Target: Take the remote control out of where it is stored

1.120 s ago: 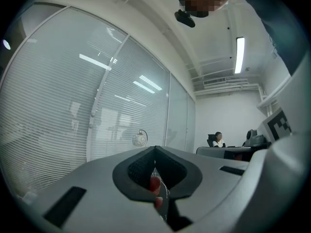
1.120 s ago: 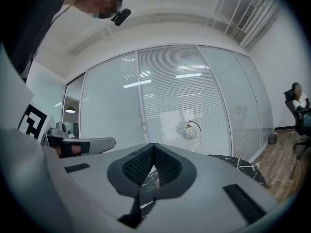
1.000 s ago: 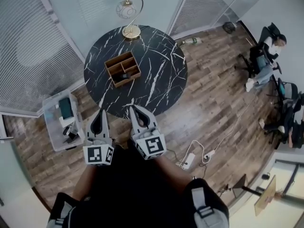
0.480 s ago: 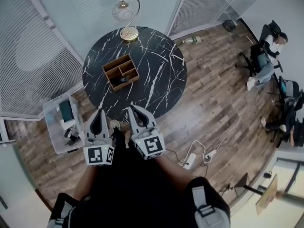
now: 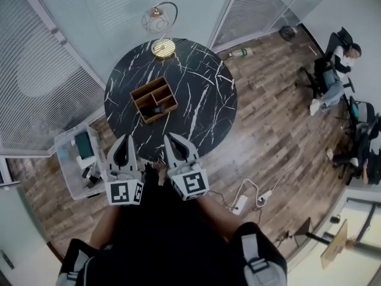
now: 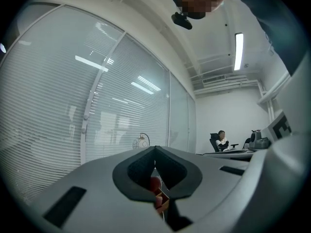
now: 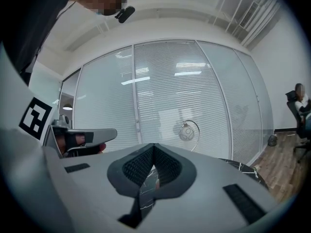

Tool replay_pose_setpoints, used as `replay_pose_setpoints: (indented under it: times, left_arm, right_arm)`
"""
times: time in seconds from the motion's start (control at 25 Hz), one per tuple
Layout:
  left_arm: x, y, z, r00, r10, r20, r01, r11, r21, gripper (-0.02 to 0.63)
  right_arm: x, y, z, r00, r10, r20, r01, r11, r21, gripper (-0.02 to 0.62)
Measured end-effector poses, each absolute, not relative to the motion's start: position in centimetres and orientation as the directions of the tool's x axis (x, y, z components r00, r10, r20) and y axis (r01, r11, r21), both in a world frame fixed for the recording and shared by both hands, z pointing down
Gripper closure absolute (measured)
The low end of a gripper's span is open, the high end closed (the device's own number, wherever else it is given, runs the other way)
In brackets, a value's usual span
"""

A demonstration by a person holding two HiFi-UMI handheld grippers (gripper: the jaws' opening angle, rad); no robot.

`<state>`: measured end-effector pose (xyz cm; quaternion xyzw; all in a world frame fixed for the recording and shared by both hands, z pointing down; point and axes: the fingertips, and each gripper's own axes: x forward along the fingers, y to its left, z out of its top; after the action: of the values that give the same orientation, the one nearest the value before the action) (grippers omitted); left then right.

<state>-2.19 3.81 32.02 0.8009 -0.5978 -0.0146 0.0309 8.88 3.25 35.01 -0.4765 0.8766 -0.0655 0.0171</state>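
The remote control (image 5: 157, 108), which I take to be the dark object lying in the wooden organiser, is not yet within reach, so the step in hand looks like the approach. Nearest the person, the left gripper (image 5: 123, 145) and the right gripper (image 5: 176, 144) are held side by side and level, pointing at the near edge of the round black marble table (image 5: 202, 100). Each gripper's own view shows its jaws closed tip to tip with nothing between them. Further in, the wooden organiser (image 5: 143, 89) sits left of the table's middle, well apart from both grippers. The dark object lies in its long compartment on the side nearer the person, and the other compartments look empty. Beyond it a gold lamp (image 5: 159, 27) stands at the table's far edge. The next move calls for bringing one gripper over the organiser, parting its jaws, lowering them astride the remote without knocking the dividers, and then closing and lifting it clear.
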Motion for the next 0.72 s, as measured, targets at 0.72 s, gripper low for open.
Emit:
replay_pose_setpoints:
  times: [0.72]
  left_arm:
    - [-3.6, -2.5, 34.8, 0.322, -0.945, 0.051, -0.943, -0.316, 0.104, 0.598]
  right_arm:
    - [7.7, -2.4, 37.8, -0.485, -0.870, 0.094, -0.870, 0.467, -0.159, 0.594]
